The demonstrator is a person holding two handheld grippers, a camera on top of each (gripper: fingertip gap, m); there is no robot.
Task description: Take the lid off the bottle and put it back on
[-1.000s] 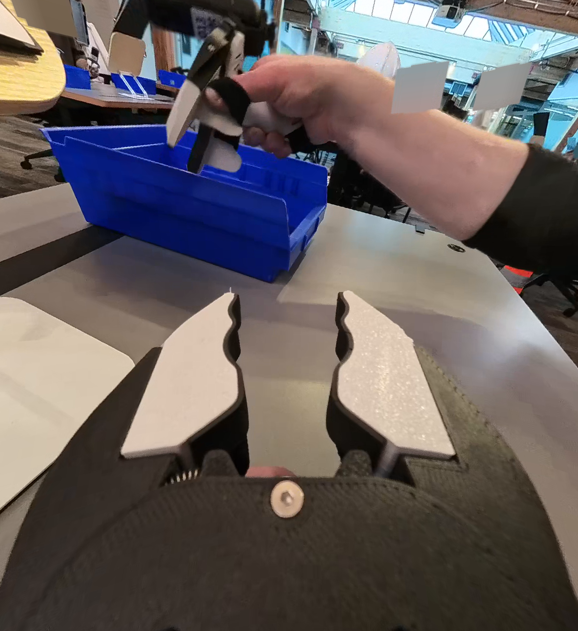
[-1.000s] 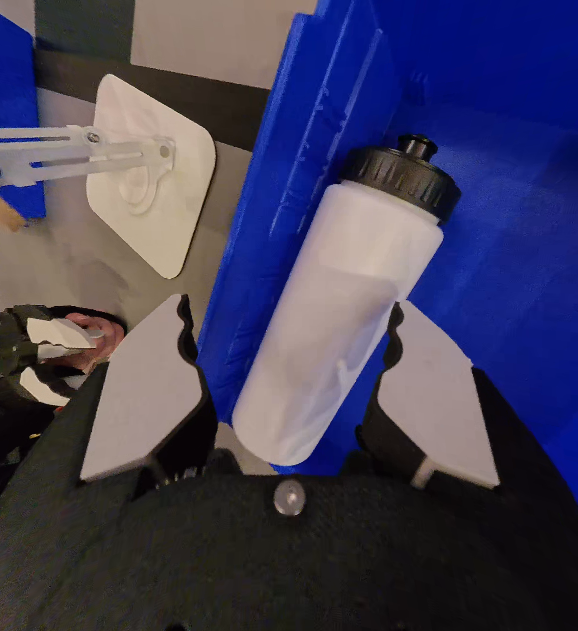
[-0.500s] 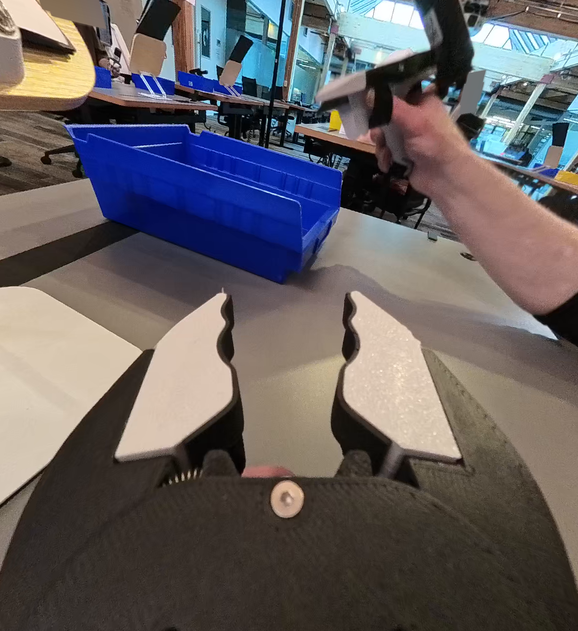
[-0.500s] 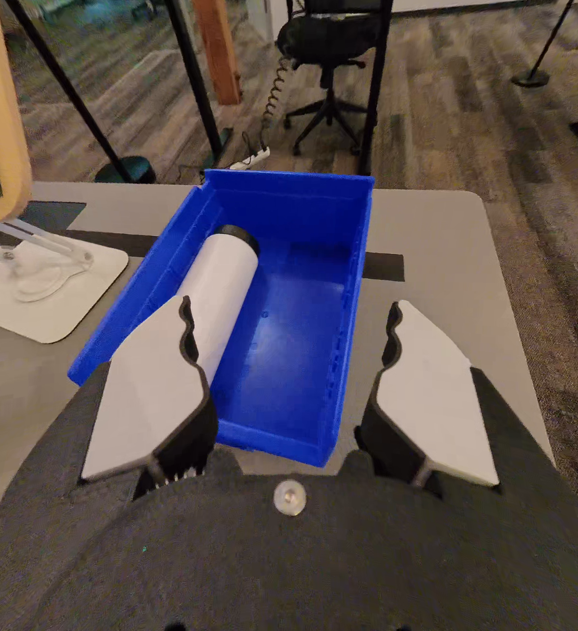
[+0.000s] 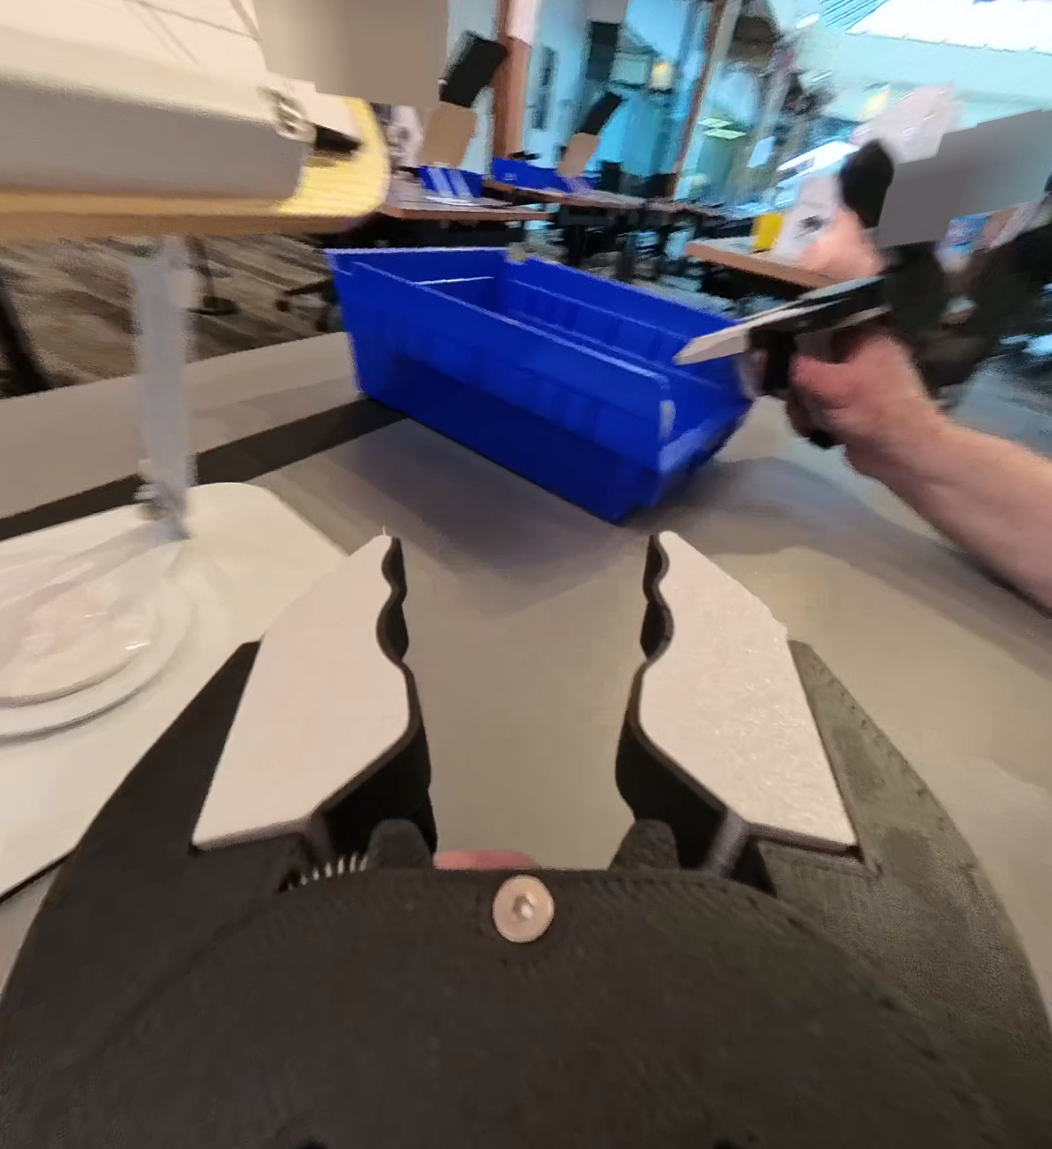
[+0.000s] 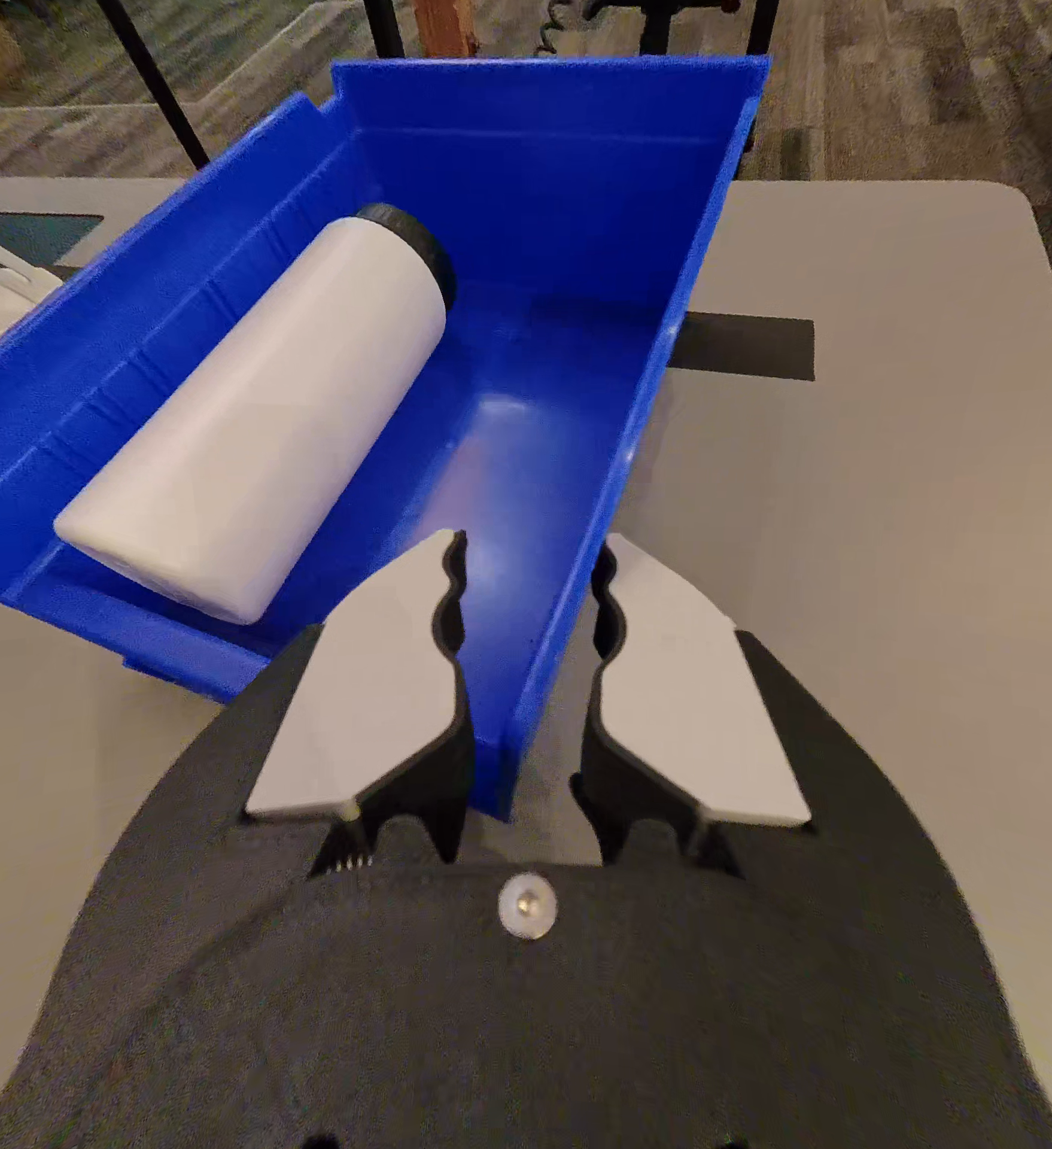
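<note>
The right gripper (image 6: 526,559) was seen partly open, its 2 fingers straddling the bin's (image 6: 691,323) right wall at lower centre, nothing gripped. The left gripper (image 5: 523,550) was held open and empty over the grey table (image 5: 523,715). The white bottle (image 6: 262,423) lay on its side at the bin's left, black lid (image 6: 415,233) on, pointing toward the upper frame.

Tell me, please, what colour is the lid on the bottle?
Black. The lid sits on the white bottle lying in the blue bin; the right wrist view shows it best.
</note>
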